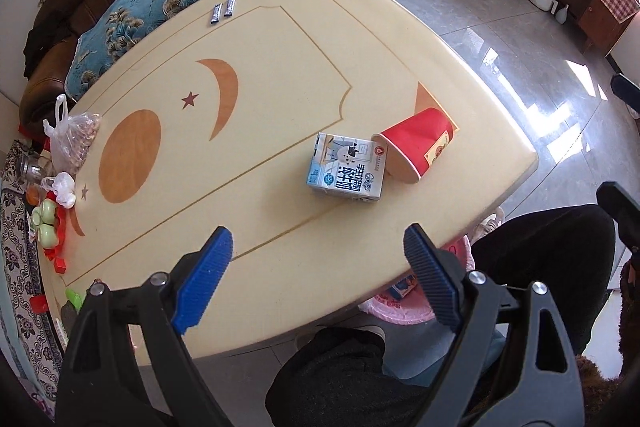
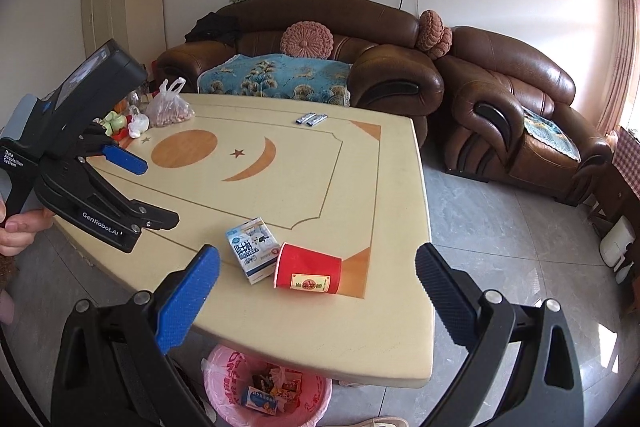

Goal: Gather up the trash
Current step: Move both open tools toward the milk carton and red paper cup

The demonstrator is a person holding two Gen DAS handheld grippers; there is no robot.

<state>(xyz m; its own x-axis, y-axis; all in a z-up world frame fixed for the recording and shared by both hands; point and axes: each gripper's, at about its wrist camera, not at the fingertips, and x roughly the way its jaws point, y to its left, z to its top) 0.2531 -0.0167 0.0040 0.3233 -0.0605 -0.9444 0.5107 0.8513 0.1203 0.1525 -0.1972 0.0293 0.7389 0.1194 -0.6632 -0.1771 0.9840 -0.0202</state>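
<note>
here red cup [image 2: 308, 271] lies tipped, touching milk carton [image 2: 252, 251], on table [image 2: 304, 339].

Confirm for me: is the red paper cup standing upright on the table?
No, the red cup lies on its side on the table, beside the milk carton.

This is a home living room. Brown leather sofas [image 2: 320, 67] with round knitted cushions [image 2: 307, 42] stand along the wall behind a low cream coffee table [image 2: 304, 187] on a tiled floor [image 2: 500, 247].
</note>
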